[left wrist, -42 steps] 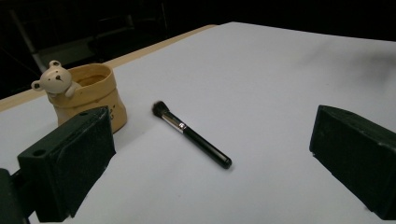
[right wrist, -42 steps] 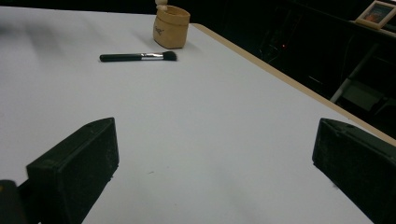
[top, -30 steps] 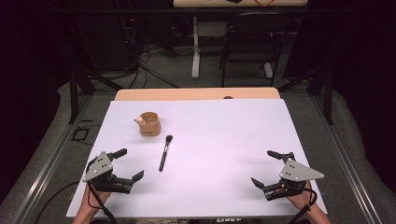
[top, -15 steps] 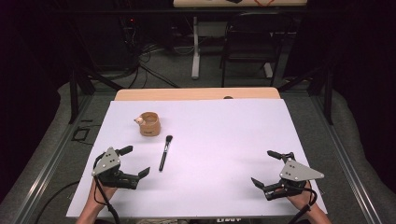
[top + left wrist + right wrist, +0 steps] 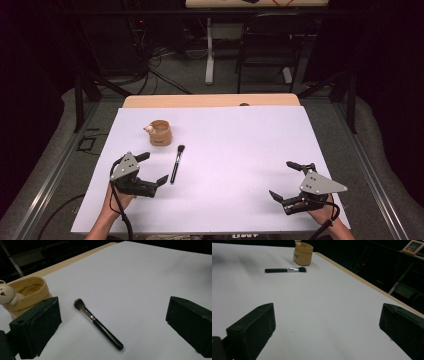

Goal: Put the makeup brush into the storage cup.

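Observation:
A black-handled makeup brush (image 5: 176,163) lies flat on the white table cover (image 5: 240,150), bristles toward the far side. Just behind it stands a tan ceramic cup (image 5: 160,132) with a small bear figure on its rim. My left gripper (image 5: 152,168) is open, close to the brush's handle end on its left. In the left gripper view the brush (image 5: 98,324) lies between the wide-apart jaws, with the cup (image 5: 26,293) at far left. My right gripper (image 5: 287,181) rests open near the front right corner; its view shows the brush (image 5: 285,270) and cup (image 5: 303,253) far off.
A strip of bare wooden tabletop (image 5: 210,101) shows beyond the cover's far edge. Behind the table stand a dark chair (image 5: 265,50), desk legs and floor cables. The cover's centre and right side are bare white surface.
My left gripper has moved forward and to the right, toward the brush's handle, staying open. The right gripper, brush and cup have not moved.

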Demonstrator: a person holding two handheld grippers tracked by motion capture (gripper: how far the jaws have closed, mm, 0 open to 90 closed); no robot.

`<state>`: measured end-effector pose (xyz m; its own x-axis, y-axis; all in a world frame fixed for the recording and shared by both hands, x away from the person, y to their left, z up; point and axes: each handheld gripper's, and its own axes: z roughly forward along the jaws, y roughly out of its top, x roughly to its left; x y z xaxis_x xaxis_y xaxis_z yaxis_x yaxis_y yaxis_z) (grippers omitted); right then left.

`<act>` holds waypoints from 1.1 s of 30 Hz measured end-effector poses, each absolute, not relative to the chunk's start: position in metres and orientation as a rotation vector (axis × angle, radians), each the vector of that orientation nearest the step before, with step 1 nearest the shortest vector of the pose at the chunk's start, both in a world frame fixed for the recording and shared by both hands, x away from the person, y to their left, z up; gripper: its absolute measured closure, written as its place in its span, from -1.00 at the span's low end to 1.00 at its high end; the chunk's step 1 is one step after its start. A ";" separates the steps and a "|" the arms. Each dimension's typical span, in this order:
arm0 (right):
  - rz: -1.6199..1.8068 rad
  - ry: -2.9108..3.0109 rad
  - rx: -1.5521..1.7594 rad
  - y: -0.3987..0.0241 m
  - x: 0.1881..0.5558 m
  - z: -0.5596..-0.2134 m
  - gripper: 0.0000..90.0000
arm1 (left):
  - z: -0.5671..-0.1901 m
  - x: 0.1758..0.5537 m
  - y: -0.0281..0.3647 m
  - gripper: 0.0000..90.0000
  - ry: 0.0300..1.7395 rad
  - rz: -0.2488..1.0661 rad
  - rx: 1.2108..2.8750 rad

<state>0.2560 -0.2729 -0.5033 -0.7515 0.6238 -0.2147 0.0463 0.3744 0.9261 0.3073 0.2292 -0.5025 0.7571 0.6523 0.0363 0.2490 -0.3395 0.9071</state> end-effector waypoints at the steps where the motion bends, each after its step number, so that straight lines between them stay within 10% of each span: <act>1: 1.384 2.093 0.576 -0.273 0.256 -0.503 -1.00 | -0.502 0.309 0.227 -1.00 0.690 0.483 1.926; 33: 1.383 2.090 0.575 -0.273 0.255 -0.503 -1.00 | -0.495 0.349 0.195 -1.00 0.908 0.394 2.054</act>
